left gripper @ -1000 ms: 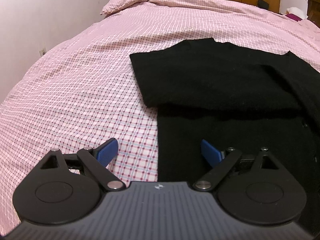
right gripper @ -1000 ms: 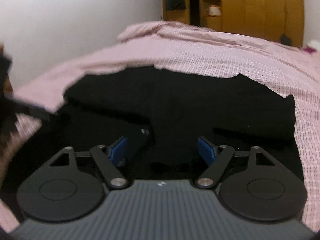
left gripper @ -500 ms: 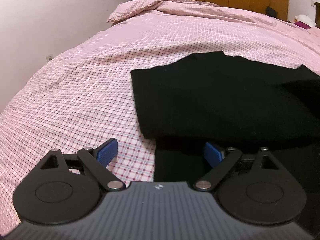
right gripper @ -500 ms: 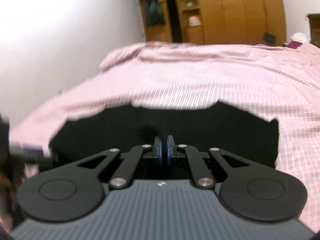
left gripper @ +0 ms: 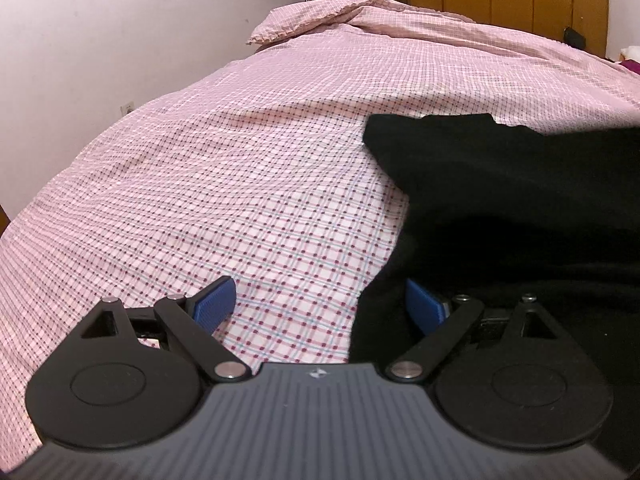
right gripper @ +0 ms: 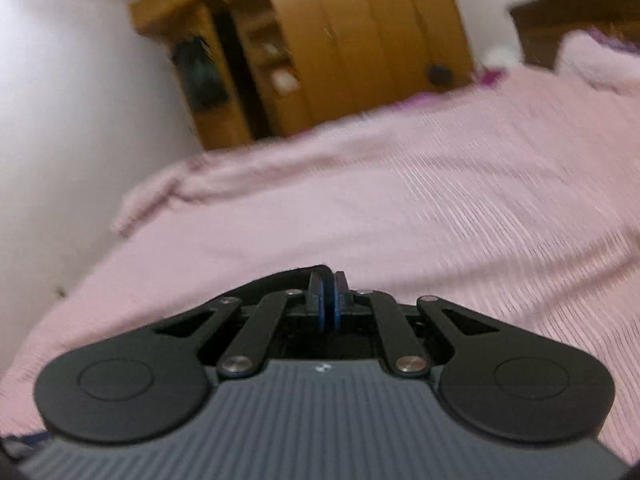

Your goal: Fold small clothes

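Note:
A black garment (left gripper: 520,208) lies on the pink checked bed cover (left gripper: 240,184), its right part raised off the bed. My left gripper (left gripper: 320,304) is open at the garment's near left edge. Its left pad is over bare cover and its right pad (left gripper: 424,306) is beside the black cloth, with the cloth's edge lying between the two. In the blurred right wrist view my right gripper (right gripper: 328,300) is shut on a fold of the black garment (right gripper: 272,284), held up above the bed cover (right gripper: 400,220).
A white wall (left gripper: 100,40) runs along the bed's left side. A wooden wardrobe (right gripper: 340,40) stands beyond the far end, with a dark headboard (right gripper: 572,12) at the right. The cover bunches into a ridge (left gripper: 360,16) at the far end.
My right gripper shut on the black garment, then rose and rolled, lifting the cloth. In the left wrist view the garment now sits further right and higher. The left jaws stayed open.

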A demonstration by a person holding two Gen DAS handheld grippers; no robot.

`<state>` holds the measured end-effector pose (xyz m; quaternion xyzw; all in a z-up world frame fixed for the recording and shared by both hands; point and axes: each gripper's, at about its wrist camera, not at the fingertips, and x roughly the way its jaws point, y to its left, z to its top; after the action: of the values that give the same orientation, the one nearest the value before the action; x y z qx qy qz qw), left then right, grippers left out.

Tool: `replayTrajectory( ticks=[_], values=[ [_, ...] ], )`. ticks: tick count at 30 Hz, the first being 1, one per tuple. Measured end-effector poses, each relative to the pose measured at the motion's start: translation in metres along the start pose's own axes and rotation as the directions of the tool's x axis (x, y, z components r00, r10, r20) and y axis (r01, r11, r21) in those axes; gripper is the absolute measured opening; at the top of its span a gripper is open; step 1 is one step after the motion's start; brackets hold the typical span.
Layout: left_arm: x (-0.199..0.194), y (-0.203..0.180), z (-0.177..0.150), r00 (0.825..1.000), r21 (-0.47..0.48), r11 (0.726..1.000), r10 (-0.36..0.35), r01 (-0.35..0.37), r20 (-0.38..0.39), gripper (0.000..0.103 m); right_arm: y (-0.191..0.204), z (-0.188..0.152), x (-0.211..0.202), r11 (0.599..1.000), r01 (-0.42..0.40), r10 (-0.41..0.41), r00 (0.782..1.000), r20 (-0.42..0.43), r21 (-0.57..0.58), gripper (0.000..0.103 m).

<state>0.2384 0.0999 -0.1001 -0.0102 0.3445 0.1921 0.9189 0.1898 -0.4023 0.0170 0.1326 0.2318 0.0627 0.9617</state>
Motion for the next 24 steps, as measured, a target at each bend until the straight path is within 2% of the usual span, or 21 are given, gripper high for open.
replayTrajectory(
  ticks=[2, 4, 7, 10, 14, 17, 19, 24],
  values=[
    [0.001, -0.001, -0.001, 1.0, 0.007, 1.0, 0.006, -0.006, 0.003, 0.094, -0.014, -0.016, 0.018, 0.999, 0.041, -0.04, 0.996, -0.08, 0.016, 0.007],
    [0.001, -0.001, -0.001, 1.0, 0.012, 1.0, 0.008, -0.008, 0.004, 0.094, -0.026, -0.032, 0.031, 0.997, 0.075, -0.071, 0.989, -0.126, 0.024, 0.007],
    [0.0, -0.001, 0.0, 1.0, 0.017, 1.0, 0.005, -0.005, 0.001, 0.095, -0.042, -0.051, 0.045, 0.993, 0.103, -0.094, 0.983, -0.159, 0.053, 0.007],
    [-0.001, 0.002, 0.003, 1.0, 0.001, 1.0, -0.007, 0.007, -0.008, 0.095, -0.049, -0.057, 0.05, 0.99, 0.1, -0.083, 0.982, -0.168, 0.096, 0.01],
    [-0.015, 0.009, 0.011, 0.999, -0.016, 0.999, -0.034, 0.035, 0.024, 0.094, -0.057, -0.05, 0.041, 0.981, 0.077, -0.054, 0.99, -0.133, 0.176, 0.012],
    [-0.033, 0.013, 0.02, 0.996, -0.025, 0.999, -0.037, 0.039, 0.083, 0.094, -0.063, -0.038, 0.03, 0.968, 0.142, -0.133, 0.99, -0.057, 0.209, 0.025],
    [-0.044, 0.014, 0.029, 0.991, -0.033, 0.998, -0.057, 0.062, 0.122, 0.094, -0.066, -0.034, 0.023, 0.964, 0.172, -0.169, 0.985, -0.031, 0.201, 0.028],
    [-0.052, -0.004, 0.051, 0.974, 0.026, 0.991, -0.133, 0.13, 0.181, 0.093, -0.053, -0.036, 0.01, 0.99, 0.102, -0.099, 0.995, -0.032, 0.103, 0.028]
  ],
)
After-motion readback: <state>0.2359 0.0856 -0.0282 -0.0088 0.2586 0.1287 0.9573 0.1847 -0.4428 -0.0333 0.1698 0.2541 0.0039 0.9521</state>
